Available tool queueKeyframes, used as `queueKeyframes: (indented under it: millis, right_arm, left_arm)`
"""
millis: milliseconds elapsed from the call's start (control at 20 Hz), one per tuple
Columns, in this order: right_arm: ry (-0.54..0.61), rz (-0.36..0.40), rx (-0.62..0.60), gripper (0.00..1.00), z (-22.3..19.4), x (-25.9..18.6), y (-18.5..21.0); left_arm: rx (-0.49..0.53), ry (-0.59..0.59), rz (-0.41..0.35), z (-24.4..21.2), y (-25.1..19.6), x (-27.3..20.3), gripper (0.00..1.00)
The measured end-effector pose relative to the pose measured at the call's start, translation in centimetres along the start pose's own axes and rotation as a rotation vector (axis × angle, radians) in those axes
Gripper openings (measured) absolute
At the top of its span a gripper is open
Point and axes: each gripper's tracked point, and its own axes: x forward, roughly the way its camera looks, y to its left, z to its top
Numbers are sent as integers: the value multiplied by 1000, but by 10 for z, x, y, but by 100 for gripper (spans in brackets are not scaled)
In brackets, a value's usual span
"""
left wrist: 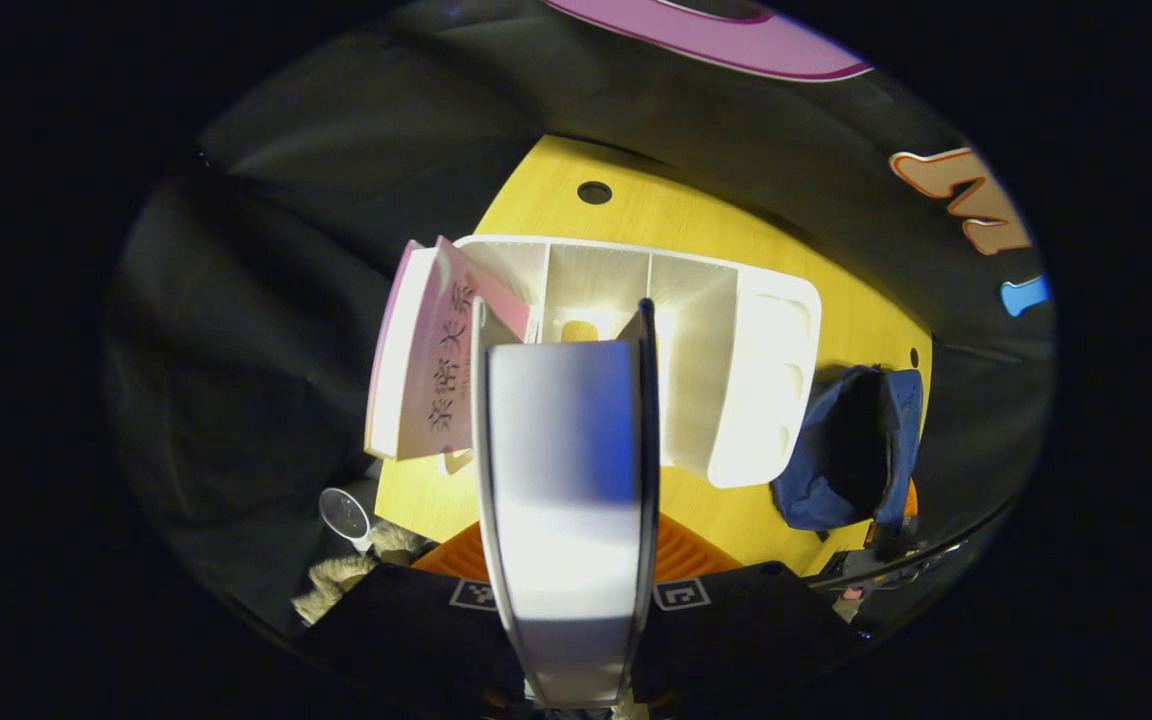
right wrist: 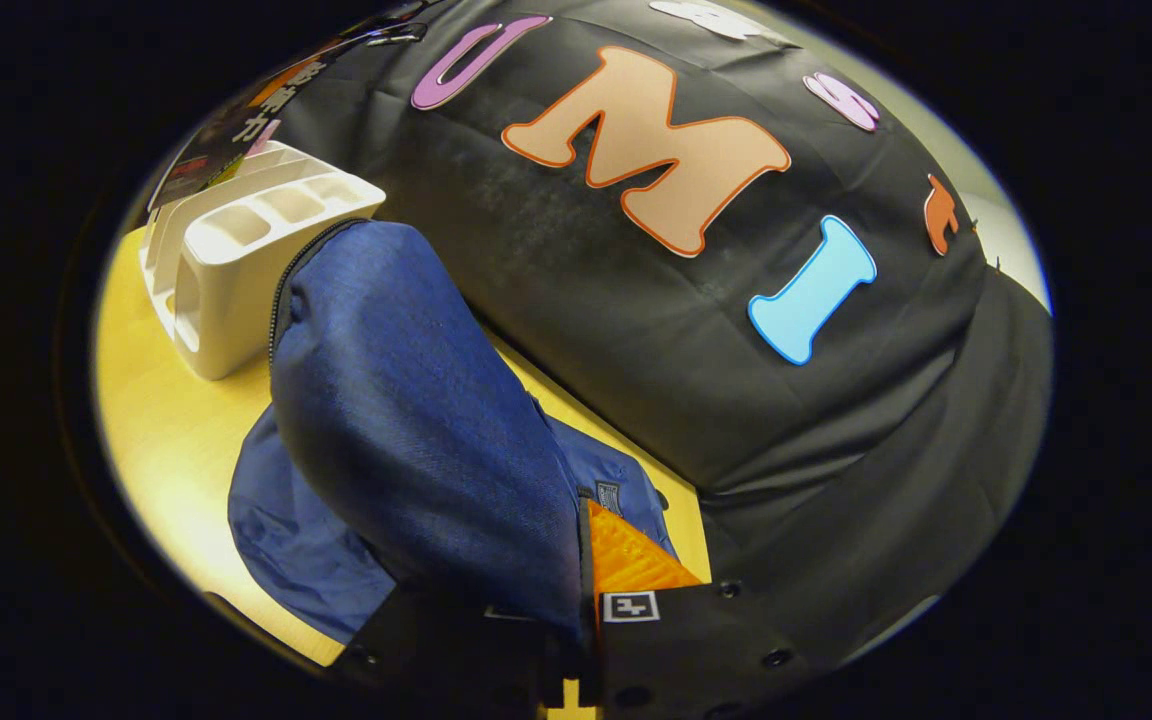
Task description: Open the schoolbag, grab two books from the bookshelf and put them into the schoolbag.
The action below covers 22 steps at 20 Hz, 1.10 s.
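In the left gripper view my left gripper [left wrist: 571,565] is shut on a book [left wrist: 566,470], held edge-on with its white pages facing me, just in front of the white bookshelf [left wrist: 726,340]. A pink book [left wrist: 431,360] leans at the shelf's left end. The blue schoolbag [left wrist: 851,450] lies open on the yellow table [left wrist: 636,215] to the right of the shelf. In the right gripper view my right gripper [right wrist: 576,595] is shut on the schoolbag's flap [right wrist: 406,420] and holds it lifted. One orange finger [right wrist: 631,560] shows; the cloth hides the other. The bookshelf [right wrist: 236,250] stands behind the bag.
A small white cup [left wrist: 344,515] and a fluffy beige thing [left wrist: 346,578] sit past the table's near left corner. The table has a round cable hole [left wrist: 594,192] near its back edge. A dark-covered book [right wrist: 236,120] leans at the shelf's far end.
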Motion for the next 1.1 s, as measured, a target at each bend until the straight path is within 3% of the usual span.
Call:
queueKeyframes:
  millis: [200, 500, 850, 1100]
  right_arm:
    - [-3, 13, 38, 5, -2, -2, -2]
    - [-8, 40, 83, 5, -2, -3, -9]
    - [-6, 81, 160, 6, -4, 0, -23]
    - [-1, 95, 240, 6, -6, 4, -31]
  left_arm:
    - [9, -56, -12, -14, -19, -42, 40]
    - [73, -105, -181, -33, -100, -63, 40]
    - [92, -119, -445, -45, -216, -19, 39]
    - [71, -124, -557, -54, -271, 28, 39]
